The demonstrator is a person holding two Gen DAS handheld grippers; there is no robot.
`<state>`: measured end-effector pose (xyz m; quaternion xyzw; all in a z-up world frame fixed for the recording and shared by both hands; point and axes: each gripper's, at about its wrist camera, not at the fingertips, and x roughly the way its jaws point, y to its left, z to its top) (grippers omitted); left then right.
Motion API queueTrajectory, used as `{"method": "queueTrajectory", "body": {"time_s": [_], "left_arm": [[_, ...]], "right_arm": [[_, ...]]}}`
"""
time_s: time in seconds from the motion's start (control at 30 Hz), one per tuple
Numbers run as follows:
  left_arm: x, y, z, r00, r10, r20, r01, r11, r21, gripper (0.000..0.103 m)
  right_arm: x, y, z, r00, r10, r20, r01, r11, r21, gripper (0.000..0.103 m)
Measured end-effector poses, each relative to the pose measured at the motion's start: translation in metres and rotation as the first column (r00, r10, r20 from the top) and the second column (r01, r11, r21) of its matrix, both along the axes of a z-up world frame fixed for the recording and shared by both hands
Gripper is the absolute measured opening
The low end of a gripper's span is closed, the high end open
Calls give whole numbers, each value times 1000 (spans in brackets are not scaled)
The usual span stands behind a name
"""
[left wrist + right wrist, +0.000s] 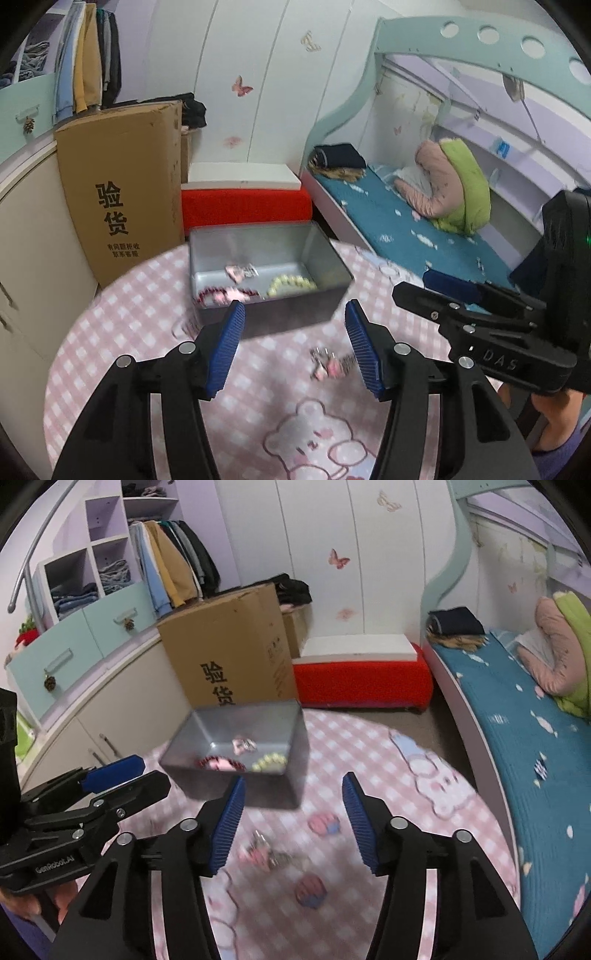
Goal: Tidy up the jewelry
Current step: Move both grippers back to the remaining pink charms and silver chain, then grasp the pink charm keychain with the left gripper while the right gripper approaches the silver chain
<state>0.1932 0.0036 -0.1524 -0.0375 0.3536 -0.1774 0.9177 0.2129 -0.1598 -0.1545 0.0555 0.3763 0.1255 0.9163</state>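
Observation:
A grey metal tin (207, 258) (295, 738) stands open on the pink checked table (129, 314) (369, 760). In it lie a pale green bead bracelet (291, 284) (269, 762), a red and pink bracelet (225, 295) (219, 764) and a small pink packet (240, 271) (243, 745). A small cluster of pink and silver jewelry (328, 363) (266, 851) lies on the cloth in front of the tin. My left gripper (294, 306) (153, 771) is open above the cloth, empty. My right gripper (293, 779) (417, 288) is open beside it, also empty, with the cluster below its jaws.
A tall cardboard box (122, 184) (229, 646) and a red bench (247, 206) (362, 683) stand behind the table. A bed with a teal cover (406, 229) (535, 738) runs along the right. Cupboards (110, 701) line the left.

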Motion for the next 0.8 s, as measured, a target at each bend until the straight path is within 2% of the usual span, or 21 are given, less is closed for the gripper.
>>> {"method": "queueTrajectory", "body": {"time_s": [0.33, 0.4, 0.8], "left_arm": [[-1, -35, -54, 992, -37, -119, 44, 997, 56, 54], [2, -41, -61, 992, -32, -123, 42, 996, 84, 54], [22, -56, -78, 986, -8, -169, 25, 995, 94, 54]], "right_arm": [[-18, -31, -51, 994, -35, -108, 39, 998, 43, 58], [-18, -34, -56, 992, -35, -120, 41, 998, 51, 58], [-19, -42, -75, 987, -18, -157, 34, 994, 100, 60]]}}
